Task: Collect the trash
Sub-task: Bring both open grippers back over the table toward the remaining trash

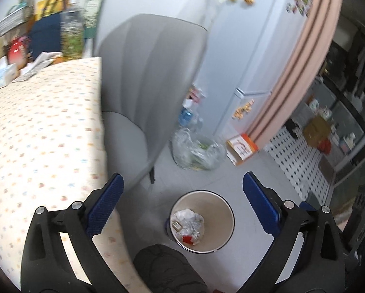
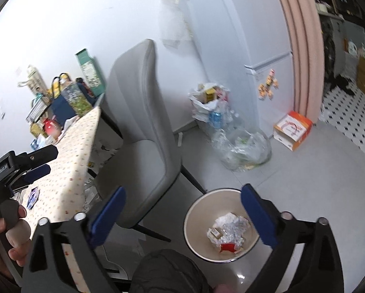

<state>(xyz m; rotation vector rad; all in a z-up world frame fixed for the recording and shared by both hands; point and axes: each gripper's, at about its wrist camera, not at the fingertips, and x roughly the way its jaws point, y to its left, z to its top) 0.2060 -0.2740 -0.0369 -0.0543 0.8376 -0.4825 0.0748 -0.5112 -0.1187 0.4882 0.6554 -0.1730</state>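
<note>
A round beige waste bin (image 1: 225,222) stands on the grey floor and holds crumpled white paper (image 1: 189,221) and a red scrap; it also shows in the right wrist view (image 2: 197,222). My left gripper (image 1: 182,197) is open and empty, above the bin and the table's corner. My right gripper (image 2: 182,205) is open and empty, above the bin's left side. The left gripper also shows in the right wrist view (image 2: 39,163), over the table, held by a hand.
A table with a dotted cloth (image 1: 40,127) is at left, cluttered at its far end. A grey chair (image 1: 143,85) stands beside it. A clear bag of trash (image 1: 198,150), an orange box (image 1: 242,147) and a white fridge (image 1: 246,48) are beyond.
</note>
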